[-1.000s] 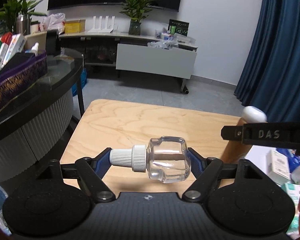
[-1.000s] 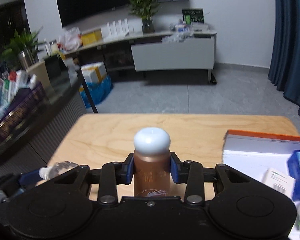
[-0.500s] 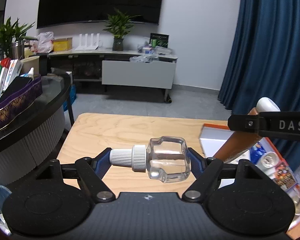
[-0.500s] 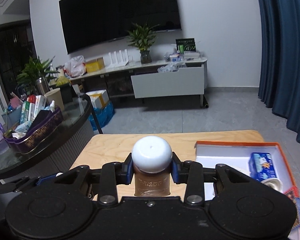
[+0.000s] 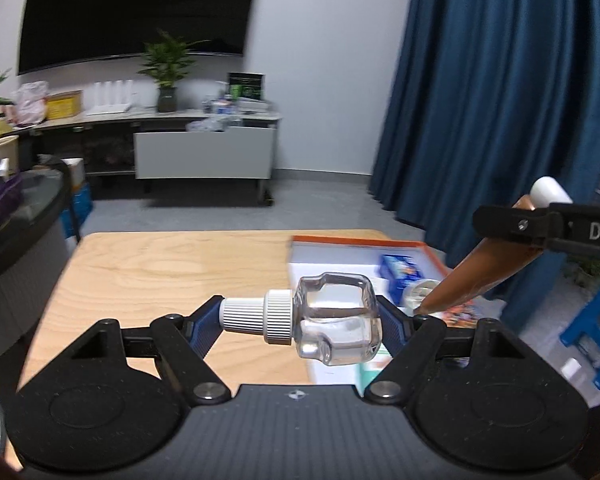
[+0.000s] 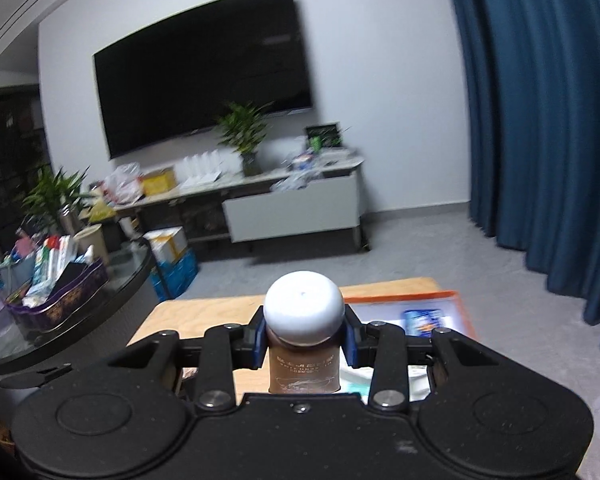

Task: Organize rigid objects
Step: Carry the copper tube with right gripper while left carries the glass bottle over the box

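A clear bottle [image 5: 336,326] is being clamped sideways by the left gripper [image 5: 300,320] above the wooden table [image 5: 172,264]. A brown bottle [image 6: 303,356] is being gripped upright by the right gripper [image 6: 303,342], over the orange-rimmed box [image 6: 440,300].

A large dark television [image 6: 204,68] hangs on the white wall. Below it runs a long low console [image 6: 292,210] with a potted plant [image 6: 246,136] on top. Blue curtains [image 6: 540,120] hang to the television's right.
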